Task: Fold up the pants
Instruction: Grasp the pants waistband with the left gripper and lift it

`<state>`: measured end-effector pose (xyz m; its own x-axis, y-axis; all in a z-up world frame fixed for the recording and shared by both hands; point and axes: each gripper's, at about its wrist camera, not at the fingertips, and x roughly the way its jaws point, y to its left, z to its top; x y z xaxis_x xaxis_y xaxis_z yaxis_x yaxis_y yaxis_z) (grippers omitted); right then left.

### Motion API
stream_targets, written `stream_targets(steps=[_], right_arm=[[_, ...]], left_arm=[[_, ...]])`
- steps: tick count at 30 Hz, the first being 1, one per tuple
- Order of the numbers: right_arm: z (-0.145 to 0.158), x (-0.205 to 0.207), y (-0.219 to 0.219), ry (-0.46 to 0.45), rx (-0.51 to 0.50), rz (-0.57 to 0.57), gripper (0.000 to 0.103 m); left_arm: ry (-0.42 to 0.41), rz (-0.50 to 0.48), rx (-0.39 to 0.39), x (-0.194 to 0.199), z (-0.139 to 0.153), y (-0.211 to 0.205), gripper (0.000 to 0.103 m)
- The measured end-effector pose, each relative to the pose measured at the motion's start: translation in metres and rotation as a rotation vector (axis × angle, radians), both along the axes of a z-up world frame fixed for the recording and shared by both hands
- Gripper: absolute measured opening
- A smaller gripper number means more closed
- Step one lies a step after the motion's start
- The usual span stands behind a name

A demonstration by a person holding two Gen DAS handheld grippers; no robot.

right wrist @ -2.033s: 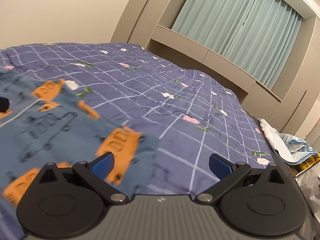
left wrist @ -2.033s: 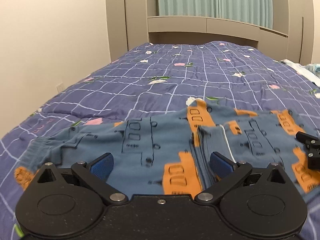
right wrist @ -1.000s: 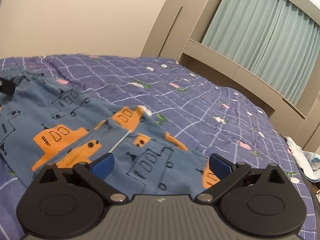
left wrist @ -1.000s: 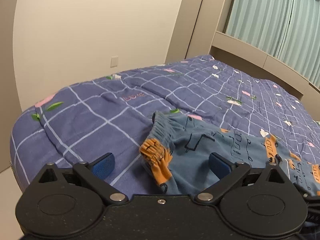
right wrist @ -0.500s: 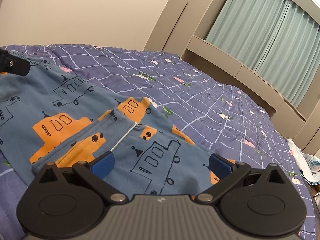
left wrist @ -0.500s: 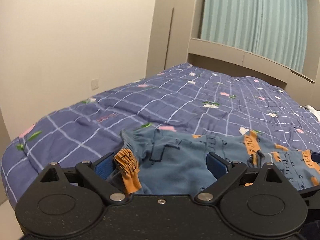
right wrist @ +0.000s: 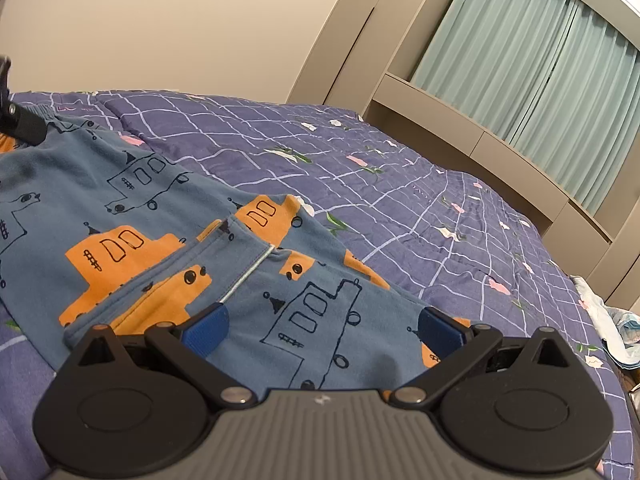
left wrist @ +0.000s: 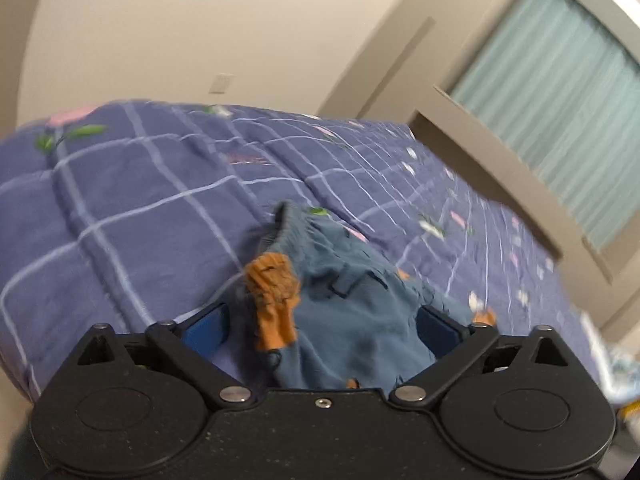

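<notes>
**Left wrist view: waistband now lifting**

The left gripper [left wrist: 320, 330], fingers still spread, has scooped the pants [left wrist: 344, 312] end off the bed [left wrist: 120, 200]. The right gripper [right wrist: 320, 330] stays spread over flat legs. Folding begins, I judge.

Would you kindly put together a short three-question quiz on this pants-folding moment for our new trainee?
1. True or false: the right gripper is shut on the pants.
2. Multiple choice: what lies between the left gripper's open jaws? A) bare bedspread only; B) bunched blue fabric with an orange patch; C) a pillow.
3. Fill in: the pants lie on a purple checked ______.

Key:
1. False: its jaws stand wide apart over the flat fabric.
2. B: the bunched end of the pants sits between the fingers, which have not closed on it.
3. bedspread
</notes>
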<state>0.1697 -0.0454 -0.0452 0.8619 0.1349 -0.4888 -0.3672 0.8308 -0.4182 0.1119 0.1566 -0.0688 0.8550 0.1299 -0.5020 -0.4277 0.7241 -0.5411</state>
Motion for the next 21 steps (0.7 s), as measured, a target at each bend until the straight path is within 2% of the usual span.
stream_targets(steps=[5, 7, 9, 14, 19, 21], right_arm=[[-0.001, 0.0, 0.0, -0.004, 0.001, 0.001, 0.103], [-0.001, 0.0, 0.0, -0.004, 0.001, 0.001, 0.103], [-0.001, 0.0, 0.0, -0.003, 0.003, 0.001, 0.103], [-0.001, 0.002, -0.002, 0.011, 0.018, 0.002, 0.103], [0.0, 0.003, -0.002, 0.018, 0.024, 0.001, 0.103], [0.0, 0.003, -0.003, 0.018, 0.024, 0.001, 0.103]], left_arm=[[-0.019, 0.095, -0.087, -0.008, -0.006, 0.011, 0.061], [-0.011, 0.122, -0.121, -0.009, -0.008, 0.016, 0.039], [0.0, 0.134, -0.149, -0.01, -0.011, 0.02, 0.03], [0.004, 0.139, -0.161, -0.011, -0.011, 0.022, 0.027], [-0.02, 0.126, -0.185, -0.009, -0.011, 0.025, 0.044], [-0.016, 0.122, -0.181, -0.009, -0.01, 0.025, 0.046]])
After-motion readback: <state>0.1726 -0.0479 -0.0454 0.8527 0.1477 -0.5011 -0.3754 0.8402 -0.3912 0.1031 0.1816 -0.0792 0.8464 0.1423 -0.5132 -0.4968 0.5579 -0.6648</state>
